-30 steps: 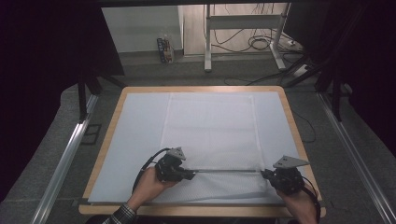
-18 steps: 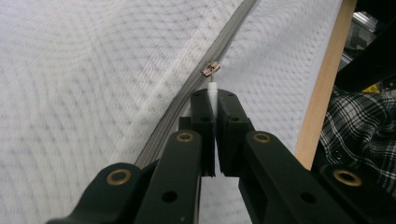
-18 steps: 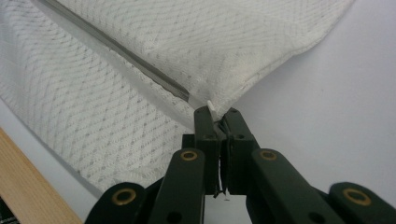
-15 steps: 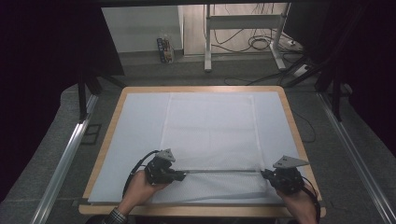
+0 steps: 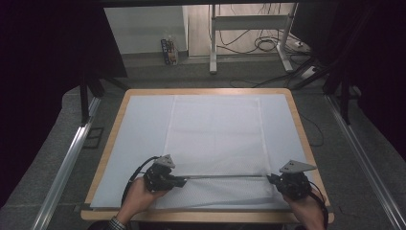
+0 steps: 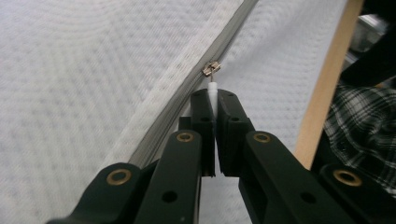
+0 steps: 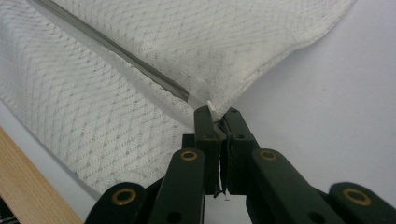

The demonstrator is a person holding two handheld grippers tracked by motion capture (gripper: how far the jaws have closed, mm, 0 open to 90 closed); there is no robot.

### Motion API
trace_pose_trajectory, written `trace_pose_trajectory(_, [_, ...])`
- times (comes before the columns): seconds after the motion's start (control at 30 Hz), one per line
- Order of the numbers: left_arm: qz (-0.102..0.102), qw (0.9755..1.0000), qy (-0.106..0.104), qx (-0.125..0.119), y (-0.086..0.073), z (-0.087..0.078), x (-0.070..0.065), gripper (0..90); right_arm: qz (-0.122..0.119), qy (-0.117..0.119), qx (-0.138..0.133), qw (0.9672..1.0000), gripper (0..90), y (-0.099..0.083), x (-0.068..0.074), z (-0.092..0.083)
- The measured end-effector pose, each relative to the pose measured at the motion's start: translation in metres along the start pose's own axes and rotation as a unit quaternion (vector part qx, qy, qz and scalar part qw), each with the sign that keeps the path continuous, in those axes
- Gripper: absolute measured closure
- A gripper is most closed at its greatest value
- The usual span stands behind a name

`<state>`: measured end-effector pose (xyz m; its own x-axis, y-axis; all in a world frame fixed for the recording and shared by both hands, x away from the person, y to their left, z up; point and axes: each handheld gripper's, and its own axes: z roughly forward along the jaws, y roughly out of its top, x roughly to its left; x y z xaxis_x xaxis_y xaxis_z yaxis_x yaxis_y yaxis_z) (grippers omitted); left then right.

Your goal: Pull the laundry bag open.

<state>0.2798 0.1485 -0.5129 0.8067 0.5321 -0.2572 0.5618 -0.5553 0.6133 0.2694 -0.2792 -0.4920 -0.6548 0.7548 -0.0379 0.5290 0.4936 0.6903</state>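
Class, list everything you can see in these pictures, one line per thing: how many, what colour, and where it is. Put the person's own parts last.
Table: one, light wood rim, centre of the high view.
Sheet: one, pale blue-white, covering the table top.
Cloth cover: one, white and textured, flat on the middle of the sheet.
Zip: one, grey, running across the cover near its front edge.
Zip slider: one, metal, with a white pull tab at the left end.
Cables: several, dark, on the floor beyond the table.
Left gripper: one, black, shut on the pull tab.
Right gripper: one, black, shut on the cover's corner at the zip's right end.
Hands: two, holding the grippers at the front edge.
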Motion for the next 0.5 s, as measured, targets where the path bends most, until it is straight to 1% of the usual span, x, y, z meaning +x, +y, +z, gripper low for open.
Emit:
trace_pose_trajectory(0.07, [-0.006,1.0,-0.005,-0.003,-0.003,-0.002,0.002,87.9,0.003,-0.003,-0.003,1.0,85.8,0.0,-0.001,-0.001])
trace_pose_trajectory(0.13, [-0.009,1.0,-0.002,-0.003,-0.005,-0.004,0.003,87.9,0.006,-0.008,-0.006,0.9999,85.8,0.0,-0.001,-0.001])
trace_pose_trajectory(0.23, [-0.015,0.9999,-0.001,-0.007,-0.01,-0.008,0.005,87.9,0.004,-0.009,-0.003,0.9999,85.8,0.0,-0.001,-0.001])
trace_pose_trajectory(0.47, [-0.024,0.9996,0.007,-0.008,-0.019,-0.014,0.006,87.8,0.007,-0.011,-0.002,0.9999,85.8,-0.001,-0.002,-0.001])
trace_pose_trajectory(0.5, [-0.024,0.9996,0.012,-0.008,-0.02,-0.015,0.006,87.8,0.006,-0.011,-0.002,0.9999,85.8,-0.001,-0.002,-0.001])
